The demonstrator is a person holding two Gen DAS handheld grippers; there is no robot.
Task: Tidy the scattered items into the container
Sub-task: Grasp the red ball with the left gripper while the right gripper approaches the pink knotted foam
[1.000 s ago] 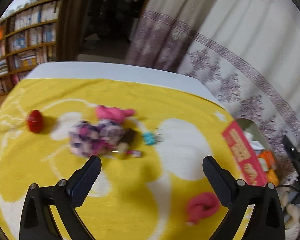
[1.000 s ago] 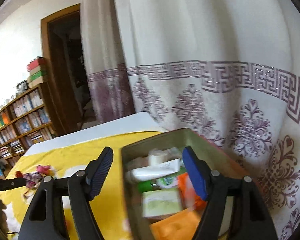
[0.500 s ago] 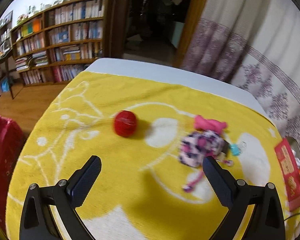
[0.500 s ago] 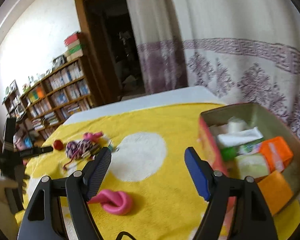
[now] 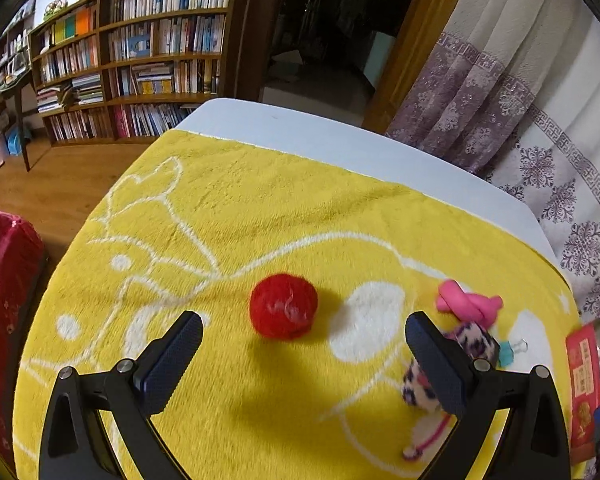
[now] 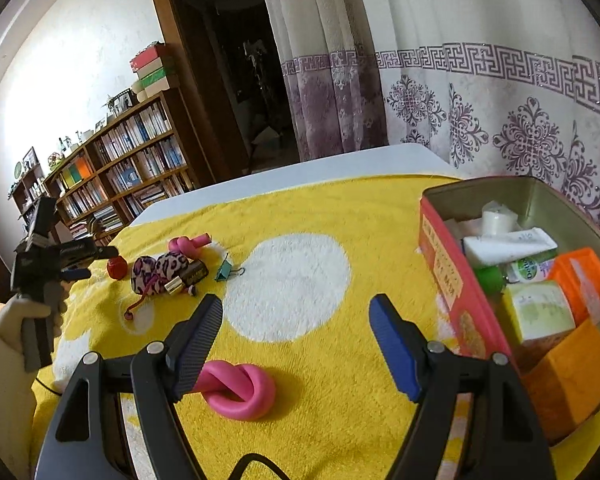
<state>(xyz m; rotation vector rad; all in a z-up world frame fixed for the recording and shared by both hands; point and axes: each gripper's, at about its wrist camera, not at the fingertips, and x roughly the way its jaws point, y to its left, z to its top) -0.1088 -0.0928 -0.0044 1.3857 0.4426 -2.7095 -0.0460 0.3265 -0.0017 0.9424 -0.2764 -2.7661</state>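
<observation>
Two views, left wrist first: left tool (image 5: 303,339) has its fingers wide apart, nothing between them, hovering over yellow towel (image 5: 260,208) on the surface; red ball (image 5: 283,306) sits just ahead in the gap line, not touched; leopard-print pouch (image 5: 470,340) partly hidden behind the right finger; knotted pink tube (image 5: 468,304) just beyond it; teal binder clip (image 5: 508,352) beside the pouch; tin container (image 5: 584,380) at far right edge; bookshelf (image 5: 140,64) behind. Right wrist view: right tool (image 6: 296,332) also spread apart, empty; second knotted pink tube (image 6: 240,390) lies on towel near the left finger, contact unclear; tin container (image 6: 440,256) at right, filled with tubes and boxes; pouch, ball, clip clustered far left near the left tool (image 6: 76,262).
</observation>
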